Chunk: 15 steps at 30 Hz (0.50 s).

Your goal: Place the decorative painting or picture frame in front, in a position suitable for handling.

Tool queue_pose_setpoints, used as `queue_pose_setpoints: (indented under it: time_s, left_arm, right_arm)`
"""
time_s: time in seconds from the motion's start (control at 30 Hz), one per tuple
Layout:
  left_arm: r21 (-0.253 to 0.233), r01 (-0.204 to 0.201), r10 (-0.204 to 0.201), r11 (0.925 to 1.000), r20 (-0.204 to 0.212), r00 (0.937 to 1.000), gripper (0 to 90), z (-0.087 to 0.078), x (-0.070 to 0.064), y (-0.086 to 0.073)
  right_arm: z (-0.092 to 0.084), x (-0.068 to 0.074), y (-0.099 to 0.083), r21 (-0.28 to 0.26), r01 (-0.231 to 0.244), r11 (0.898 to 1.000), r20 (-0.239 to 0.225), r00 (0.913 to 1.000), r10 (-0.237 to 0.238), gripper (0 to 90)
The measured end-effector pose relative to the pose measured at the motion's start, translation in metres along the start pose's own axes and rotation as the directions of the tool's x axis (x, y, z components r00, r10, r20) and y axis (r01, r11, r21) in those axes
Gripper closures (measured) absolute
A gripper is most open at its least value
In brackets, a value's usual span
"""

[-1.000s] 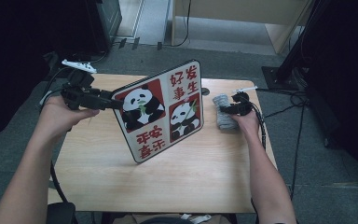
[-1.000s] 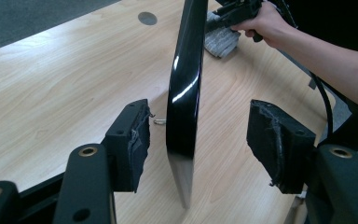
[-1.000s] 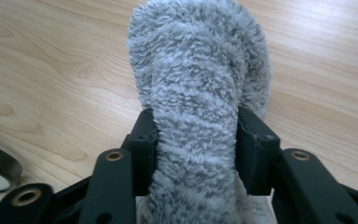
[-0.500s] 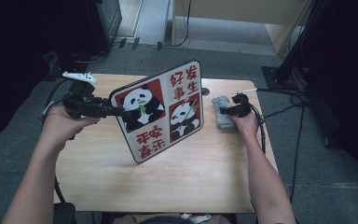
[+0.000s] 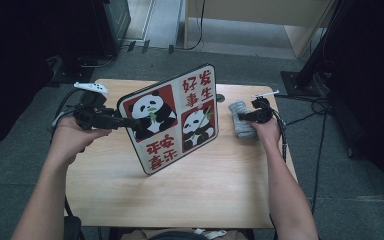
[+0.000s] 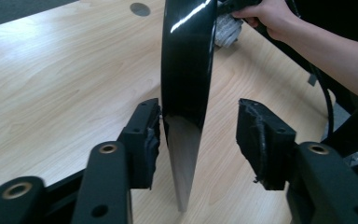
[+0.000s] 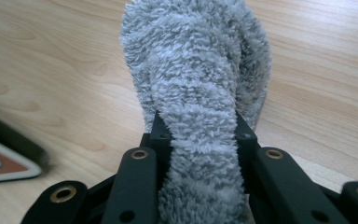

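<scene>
Grey towel: soft, light, on surface | right gripper jaws clamped mid-fold | panda board: stiff, glossy, slippery, upright | left gripper jaws closing astride edge, one pad clear.

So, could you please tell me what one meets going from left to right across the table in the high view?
Left gripper → panda board, standing tilted on its edge → grey fluffy cloth → right gripper, shut on the cloth's right side.
</scene>
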<state>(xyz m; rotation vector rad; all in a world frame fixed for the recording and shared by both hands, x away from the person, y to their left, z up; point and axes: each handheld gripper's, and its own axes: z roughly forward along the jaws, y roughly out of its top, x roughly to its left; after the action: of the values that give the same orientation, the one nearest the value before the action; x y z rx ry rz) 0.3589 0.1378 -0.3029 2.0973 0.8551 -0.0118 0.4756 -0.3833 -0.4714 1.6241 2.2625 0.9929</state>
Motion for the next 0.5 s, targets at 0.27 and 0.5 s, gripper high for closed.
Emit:
queue_pose_setpoints:
  time_s: [0.27, 0.5]
  left_arm:
    - [0.001, -0.018, 0.018, 0.9998, 0.011, 0.9998, 56.6, 0.011, 0.002, -0.009]
    - [-0.007, -0.004, 0.004, 1.0, 0.042, 0.9991, 61.7, 0.021, 0.005, -0.013]
  right_arm:
    - [-0.021, 0.011, 0.006, -0.028, 0.048, 0.998, -0.056, 0.9972, -0.049, 70.9]
    - [-0.041, 0.023, 0.014, -0.031, 0.075, 0.997, -0.081, 0.9937, -0.077, 70.6]
